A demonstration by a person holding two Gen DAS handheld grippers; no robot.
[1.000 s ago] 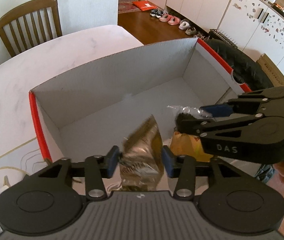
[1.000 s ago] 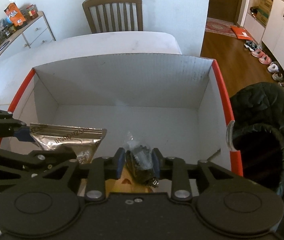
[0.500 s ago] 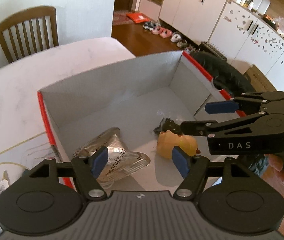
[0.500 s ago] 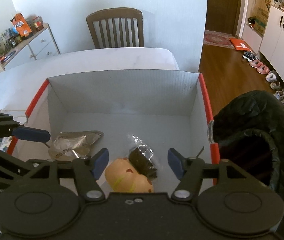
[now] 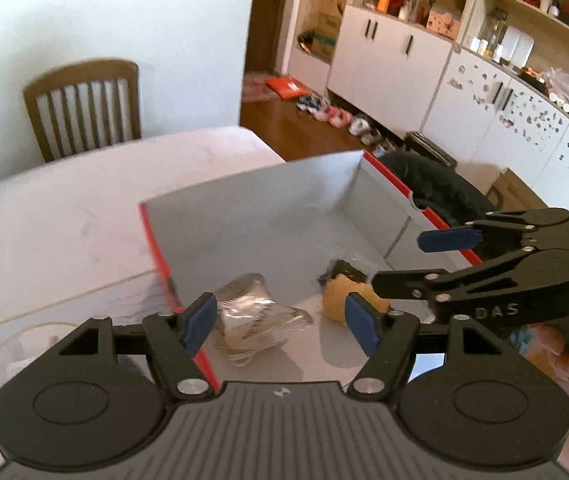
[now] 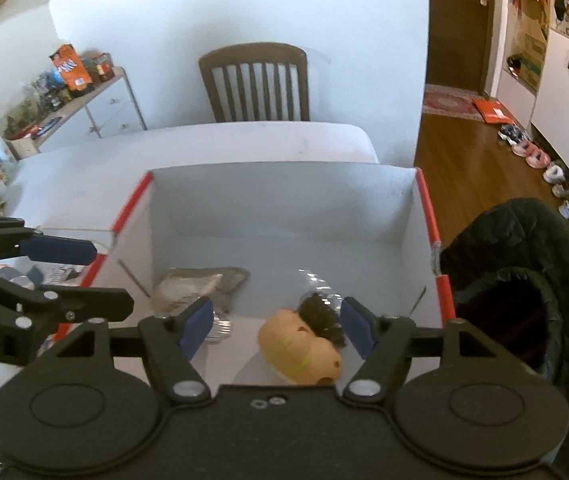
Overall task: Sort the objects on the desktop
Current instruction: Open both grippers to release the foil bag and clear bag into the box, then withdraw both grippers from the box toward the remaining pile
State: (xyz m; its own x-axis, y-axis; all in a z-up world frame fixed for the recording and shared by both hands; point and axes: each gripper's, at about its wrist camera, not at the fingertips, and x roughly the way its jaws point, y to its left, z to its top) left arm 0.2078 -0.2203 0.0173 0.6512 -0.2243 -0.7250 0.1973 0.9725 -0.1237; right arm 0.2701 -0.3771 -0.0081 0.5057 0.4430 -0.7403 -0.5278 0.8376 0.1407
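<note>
Left wrist view: the left claw (image 5: 280, 324) hangs wide with nothing between its pads, up above the near corner of the box (image 5: 268, 184). Its jaws have just been opening, and the silver foil pouch (image 5: 254, 314) lies flat on the box floor right below it. The right claw (image 5: 398, 258) pokes in from the right side, also spread and empty, over the yellow toy (image 5: 334, 294) and the dark wrapped snack (image 5: 342, 270) that touches it. So the drop looks done to me, and the step in hand is pulling out clean.

Right wrist view: the right claw (image 6: 276, 326) is wide too, its jaws have just been opening, and nothing sits between the pads. The yellow toy (image 6: 298, 350) and dark wrapped snack (image 6: 322, 314) lie together near the front of the box (image 6: 284, 196), the foil pouch (image 6: 196, 286) off to the left, all 3 clear of the walls.

My 2 cents: lift both claws straight up before swinging sideways so a finger doesn't catch the red rim (image 6: 430, 216), and keep them apart from each other. More clutter sits on the surface (image 6: 40, 274) left of the box, probably next up.
</note>
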